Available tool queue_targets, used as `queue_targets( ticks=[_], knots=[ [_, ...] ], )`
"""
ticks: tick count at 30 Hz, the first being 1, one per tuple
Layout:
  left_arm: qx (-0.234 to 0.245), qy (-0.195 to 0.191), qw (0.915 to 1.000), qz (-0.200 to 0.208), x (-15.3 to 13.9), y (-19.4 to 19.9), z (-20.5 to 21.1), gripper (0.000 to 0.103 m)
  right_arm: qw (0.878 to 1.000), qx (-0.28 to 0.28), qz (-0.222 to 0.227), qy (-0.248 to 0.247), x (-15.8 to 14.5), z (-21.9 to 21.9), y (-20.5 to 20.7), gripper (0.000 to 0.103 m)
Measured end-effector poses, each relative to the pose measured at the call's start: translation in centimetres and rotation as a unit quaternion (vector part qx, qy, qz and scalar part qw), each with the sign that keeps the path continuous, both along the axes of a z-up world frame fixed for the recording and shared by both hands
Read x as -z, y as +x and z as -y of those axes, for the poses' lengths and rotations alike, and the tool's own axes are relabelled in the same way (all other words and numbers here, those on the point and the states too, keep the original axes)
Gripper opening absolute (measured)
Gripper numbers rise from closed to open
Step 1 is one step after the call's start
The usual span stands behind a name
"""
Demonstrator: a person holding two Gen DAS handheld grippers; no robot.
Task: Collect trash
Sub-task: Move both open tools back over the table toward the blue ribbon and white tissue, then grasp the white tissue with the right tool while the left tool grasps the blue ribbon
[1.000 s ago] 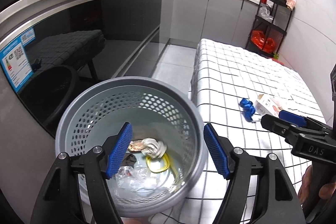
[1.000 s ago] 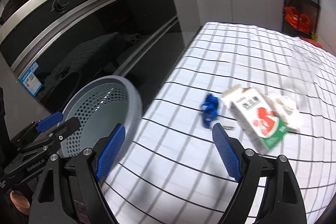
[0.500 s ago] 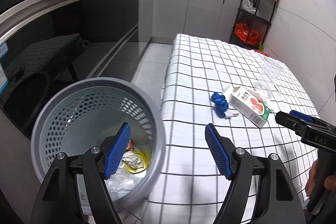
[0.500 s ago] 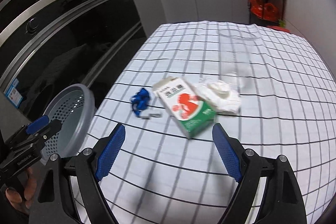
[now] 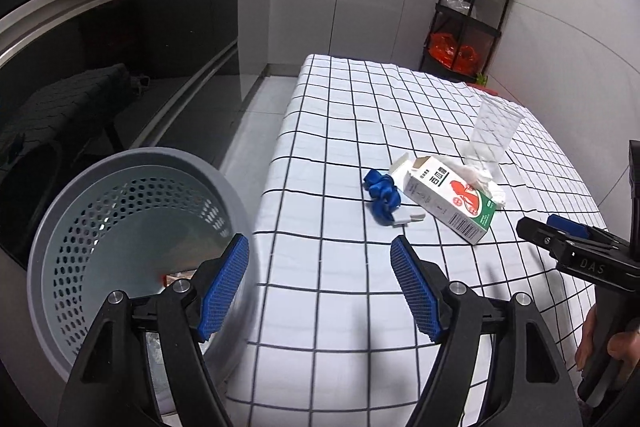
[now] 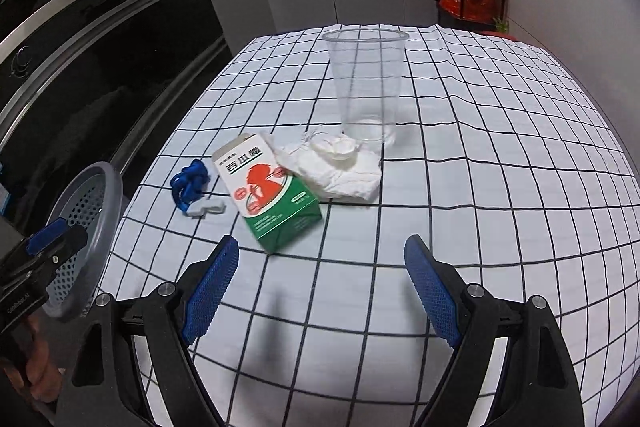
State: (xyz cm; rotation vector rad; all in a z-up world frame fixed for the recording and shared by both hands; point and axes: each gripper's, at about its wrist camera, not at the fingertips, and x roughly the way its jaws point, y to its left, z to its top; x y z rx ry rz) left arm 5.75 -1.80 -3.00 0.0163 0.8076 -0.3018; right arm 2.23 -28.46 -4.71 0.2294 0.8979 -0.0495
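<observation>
my right gripper [image 6: 316, 291] stands open and empty; just ahead of its fingers, slightly toward the left finger, the carton [image 6: 268, 191] lies flat, long axis slanting away to the left. beyond it: tissue [image 6: 340, 171], then the clear cup [image 6: 366, 87], upright. my left gripper [image 5: 320, 283], open and empty, sits farther from the carton, the bin [image 5: 60, 227] beside its left finger.

clear plastic cup [image 6: 366, 87], printed paper carton [image 6: 268, 191], perforated plastic bin [image 5: 120, 227]
</observation>
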Motion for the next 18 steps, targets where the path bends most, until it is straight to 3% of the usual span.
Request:
queue_targets(
  ticks=[8,18],
  knots=[
    [0.001,0.005,1.0,-0.001,0.5,1.5,2.0,0.072,1.0,-0.003,-0.004,-0.004,0.8,1.0,3.0,0.081],
    [0.003,0.027,0.9996,0.0,1.0,4.3,4.2,0.072,0.999,0.02,-0.012,0.047,1.9,2.8,5.9,0.081]
  ],
)
